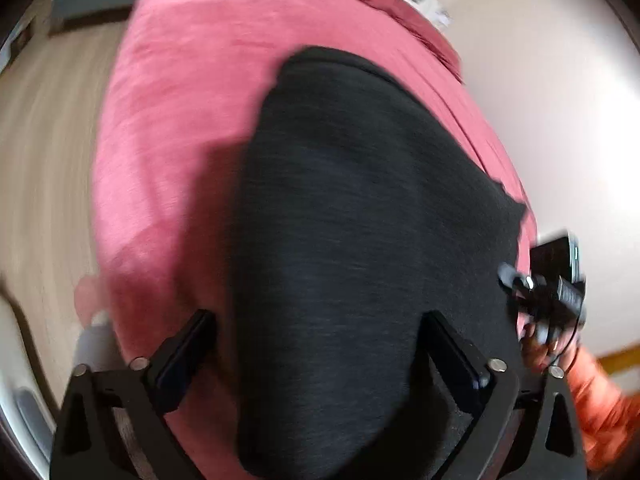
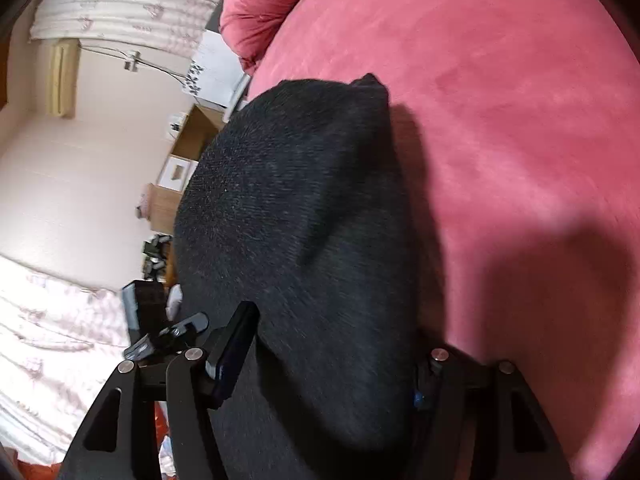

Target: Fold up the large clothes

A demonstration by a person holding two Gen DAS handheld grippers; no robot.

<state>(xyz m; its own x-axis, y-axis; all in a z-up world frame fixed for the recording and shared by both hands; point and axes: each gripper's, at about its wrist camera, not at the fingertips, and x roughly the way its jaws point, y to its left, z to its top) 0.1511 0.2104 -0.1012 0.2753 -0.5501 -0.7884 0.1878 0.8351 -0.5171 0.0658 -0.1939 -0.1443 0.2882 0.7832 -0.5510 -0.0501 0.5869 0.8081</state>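
A black garment (image 1: 360,220) lies in a long, rounded heap on the pink bed cover (image 1: 180,100). My left gripper (image 1: 322,346) hangs over its near end with the jaws wide apart. One finger (image 1: 192,344) is over the pink cover, clear of the cloth, and the other lies over the black fabric. In the right wrist view the same garment (image 2: 300,208) fills the gap of my right gripper (image 2: 330,360). Its jaws stand apart, the left finger (image 2: 236,340) at the cloth's edge and the right one half hidden behind the fabric. The right gripper (image 1: 552,288) also shows at the garment's right edge.
A pink pillow (image 2: 260,12) lies at the bed's far end. Wooden floor (image 1: 44,140) runs along the bed's left side, a pale wall (image 1: 540,100) along its right. Floral white curtains (image 2: 120,4) and a wooden shelf (image 2: 188,148) stand beyond. An orange sleeve (image 1: 600,412) is lower right.
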